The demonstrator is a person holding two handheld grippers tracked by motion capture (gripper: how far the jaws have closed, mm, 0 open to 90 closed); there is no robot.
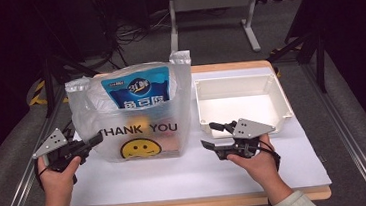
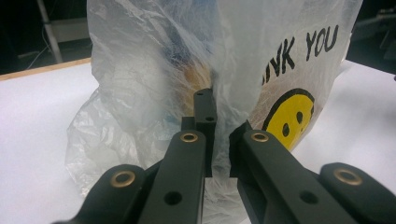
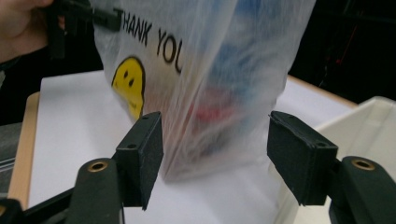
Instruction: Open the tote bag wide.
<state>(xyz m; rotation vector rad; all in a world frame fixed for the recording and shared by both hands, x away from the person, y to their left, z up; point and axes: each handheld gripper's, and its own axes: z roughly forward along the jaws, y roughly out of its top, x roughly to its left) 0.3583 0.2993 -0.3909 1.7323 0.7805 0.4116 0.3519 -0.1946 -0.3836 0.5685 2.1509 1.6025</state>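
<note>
The left gripper (image 1: 95,139), held in the person's left hand (image 1: 56,169), has its jaws pinched together on a fold of the plastic bag's (image 1: 136,112) side wall; in the left gripper view (image 2: 219,140) the thin film is bunched into a crease that runs up from between the two black jaws. The right gripper (image 1: 209,136), in the right hand (image 1: 256,162), is released, its jaws standing wide apart with nothing between them; in the right gripper view (image 3: 215,158) the bag's (image 3: 219,84) near edge stands just ahead of the gap, apart from both pads.

The bag sits upright on the white table sheet (image 1: 177,171), directly in front of both grippers and between them. It is translucent and crinkled, printed in black with "THANK YOU" above a yellow smiley face (image 1: 141,148). Through the film show a blue packet (image 1: 140,90) with white lettering standing in the upper part, and blurred orange and red shapes lower down that I cannot identify.

Beyond the right gripper, just behind its jaws, an open white rectangular bin (image 1: 286,101) rests on the sheet, to the bag's side and near it.
</note>
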